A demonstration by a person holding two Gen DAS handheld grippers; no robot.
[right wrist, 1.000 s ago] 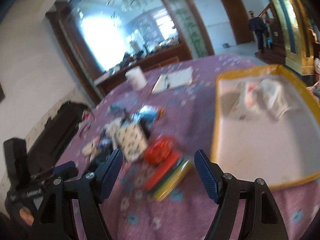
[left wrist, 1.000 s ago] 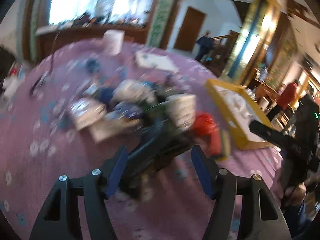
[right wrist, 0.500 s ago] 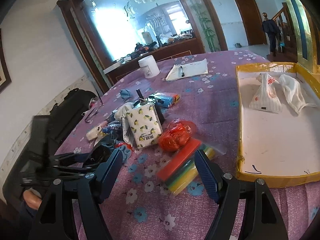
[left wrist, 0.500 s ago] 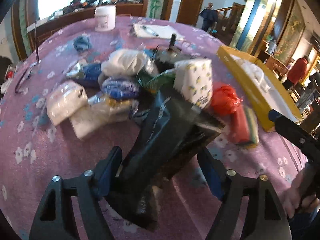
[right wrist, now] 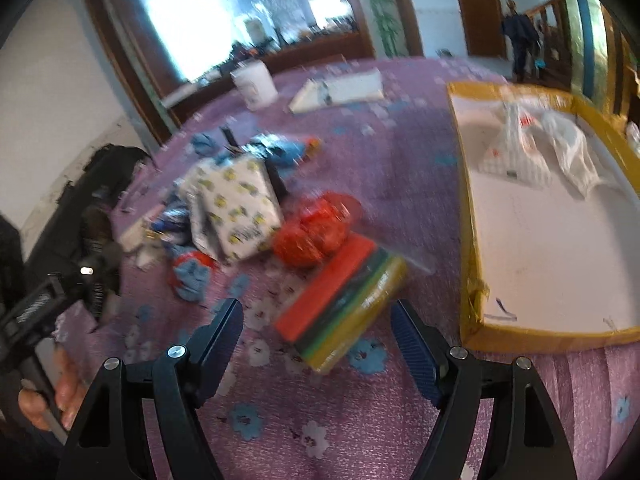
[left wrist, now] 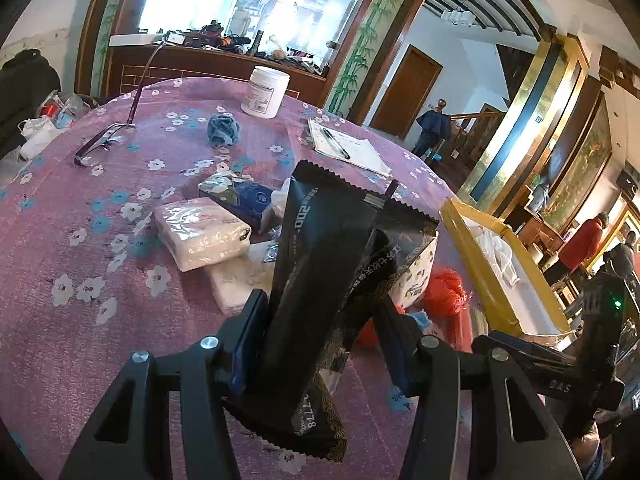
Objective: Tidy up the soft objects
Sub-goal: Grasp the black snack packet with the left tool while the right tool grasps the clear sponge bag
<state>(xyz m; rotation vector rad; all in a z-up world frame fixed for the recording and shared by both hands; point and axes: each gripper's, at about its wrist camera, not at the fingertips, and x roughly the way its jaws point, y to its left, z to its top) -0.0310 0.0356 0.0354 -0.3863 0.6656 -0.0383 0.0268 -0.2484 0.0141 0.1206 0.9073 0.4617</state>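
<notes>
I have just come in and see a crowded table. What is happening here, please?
A person sorts soft packets on a purple flowered tablecloth. The left gripper is closing on a black foil pouch, lifted off the pile. The right gripper, open, hovers by a striped sponge pack, beside a yellow-rimmed tray.

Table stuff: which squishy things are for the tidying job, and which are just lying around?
For the job: black packet between the closing left gripper; tissue pack; lemon-print pack; red bag; colored sponge stack; yellow tray.

Just lying about: white jar; notepad and pen; glasses.
</notes>
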